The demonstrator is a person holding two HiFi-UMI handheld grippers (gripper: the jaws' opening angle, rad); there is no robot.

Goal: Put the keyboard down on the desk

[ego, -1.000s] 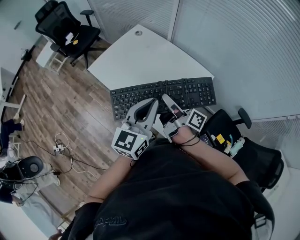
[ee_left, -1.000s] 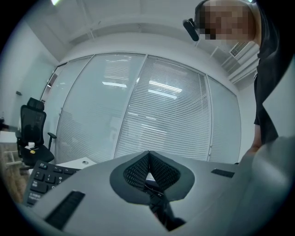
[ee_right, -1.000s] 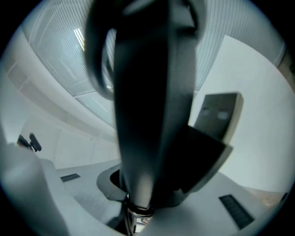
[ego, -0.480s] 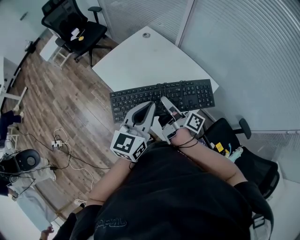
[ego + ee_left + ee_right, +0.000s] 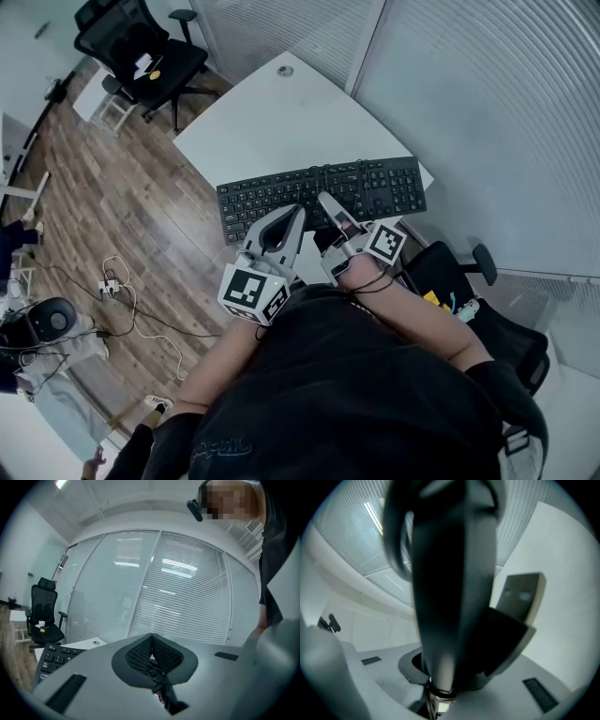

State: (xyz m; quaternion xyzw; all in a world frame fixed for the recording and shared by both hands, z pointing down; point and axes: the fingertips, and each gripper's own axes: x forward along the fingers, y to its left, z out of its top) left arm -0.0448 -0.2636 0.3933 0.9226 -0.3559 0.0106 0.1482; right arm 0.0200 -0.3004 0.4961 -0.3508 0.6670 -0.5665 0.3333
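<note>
A black full-size keyboard [image 5: 323,195] lies lengthwise along the near edge of the white desk [image 5: 281,117], its front side past the desk's edge. Whether it rests on the desk or hangs just above it I cannot tell. My right gripper [image 5: 328,202] is shut on the keyboard's near long edge, about at its middle. In the right gripper view the dark keyboard [image 5: 450,573] fills the space between the jaws. My left gripper [image 5: 297,214] is beside it on the left, shut on nothing, with its pads [image 5: 140,653] meeting at the tip. The keyboard's [image 5: 54,657] left end shows there.
A cable hole [image 5: 286,70] sits at the desk's far end. A black office chair [image 5: 141,52] stands at the far left on the wood floor, and another chair [image 5: 487,309] is close at my right. Cables [image 5: 117,281] lie on the floor. Glass walls with blinds [image 5: 487,112] are behind the desk.
The keyboard and both grippers have shifted a little farther over the desk. The right gripper's hold has stayed the same, and the left stays shut.
</note>
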